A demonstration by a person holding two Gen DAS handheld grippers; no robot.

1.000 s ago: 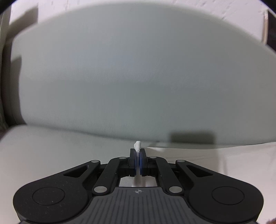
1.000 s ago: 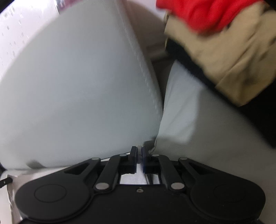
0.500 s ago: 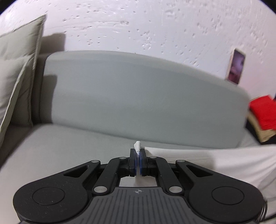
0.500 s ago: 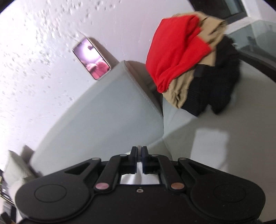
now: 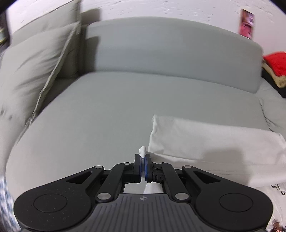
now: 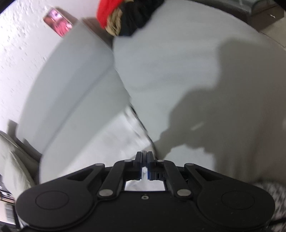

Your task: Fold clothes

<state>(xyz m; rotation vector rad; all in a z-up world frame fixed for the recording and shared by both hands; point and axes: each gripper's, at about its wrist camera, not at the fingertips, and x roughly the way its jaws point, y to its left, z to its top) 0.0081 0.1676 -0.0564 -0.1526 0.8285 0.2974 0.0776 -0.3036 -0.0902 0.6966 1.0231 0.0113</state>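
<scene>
The left tongs [image 5: 143,161] are closed on a corner of a white cloth [image 5: 211,142]; a small nub of the fabric sticks up between the blue pads. From there the cloth runs off to the right in the left wrist view, lying as a folded band across the grey sofa [image 5: 110,110] seat, with a doubled edge showing along its near side and a soft shadow over its middle. More white fabric shows below the tongs through the gap in the linkage.

The right tongs [image 6: 144,156] are also closed on the cloth [image 6: 114,142]: white fabric sits pinched between the pads and shows through the opening under them. In the right wrist view the cloth spreads up and to the left from the tongs over the seat, blurred, with a dark line along its right edge. A shadow of a tool and arm falls on the seat to the right.

The sofa has a long grey back cushion [image 5: 169,46] against a rough white wall [image 5: 160,9]. Two beige pillows [image 5: 35,58] lean at the left end. At the far right end lies a pile of clothes [image 5: 275,67]: red on top, tan under it, black lowest. In the right wrist view the same pile sits at the top, well apart from the tongs. A small pink picture [image 5: 247,23] stands on top of the sofa back by the wall
</scene>
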